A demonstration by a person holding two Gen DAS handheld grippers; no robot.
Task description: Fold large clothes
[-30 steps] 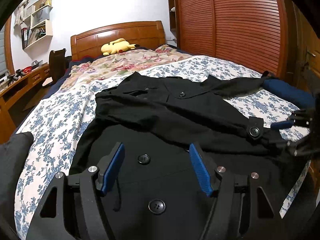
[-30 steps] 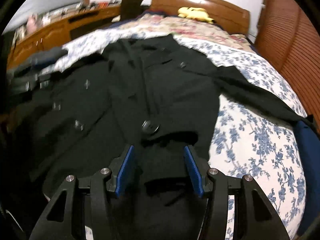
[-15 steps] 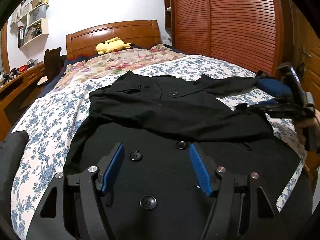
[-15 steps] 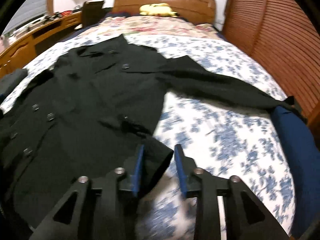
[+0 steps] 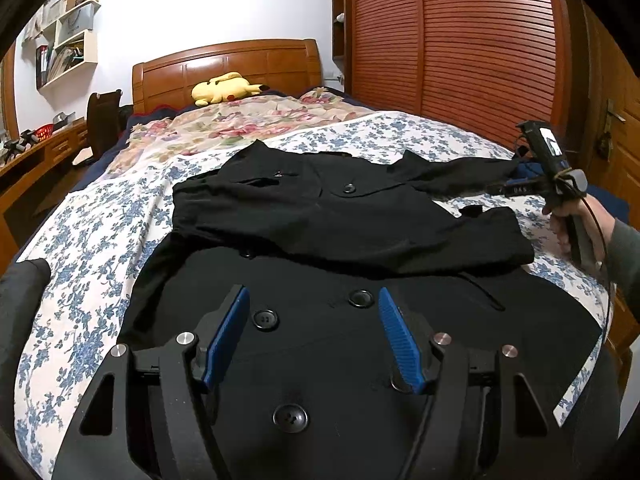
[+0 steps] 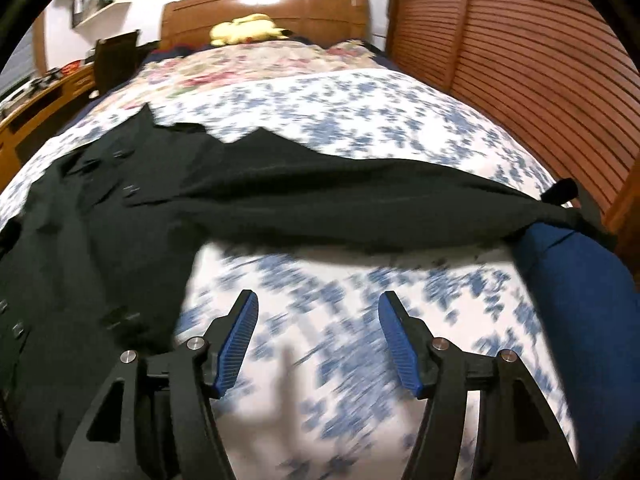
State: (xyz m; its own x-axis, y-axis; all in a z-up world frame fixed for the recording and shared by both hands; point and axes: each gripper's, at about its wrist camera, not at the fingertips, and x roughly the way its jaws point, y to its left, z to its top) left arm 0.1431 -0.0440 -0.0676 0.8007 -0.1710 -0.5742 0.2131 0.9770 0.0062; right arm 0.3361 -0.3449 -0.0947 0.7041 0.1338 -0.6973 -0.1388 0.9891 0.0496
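Observation:
A large black buttoned coat (image 5: 340, 216) lies spread on the bed, one sleeve folded across its chest. The other sleeve (image 6: 360, 208) stretches right toward the bed's edge. My left gripper (image 5: 314, 320) hovers open just over the coat's lower front, nothing between its blue pads. My right gripper (image 6: 316, 336) hangs over bare floral sheet, right of the coat's edge and short of the stretched sleeve; its jaws are opening and hold nothing. In the left wrist view a hand carries that right gripper (image 5: 556, 176) at the bed's right side.
The bed (image 5: 92, 248) has a blue-flowered sheet and a wooden headboard (image 5: 224, 64) with a yellow plush toy (image 5: 224, 88). A dark blue cushion (image 6: 580, 280) lies at the right edge under the sleeve end. Wooden slatted wardrobe doors (image 5: 460, 48) stand right; a desk (image 5: 24, 160) stands left.
My right gripper let go of the folded sleeve's cuff, swung right off the coat onto the bare sheet and spread its jaws. The left gripper stayed put, open.

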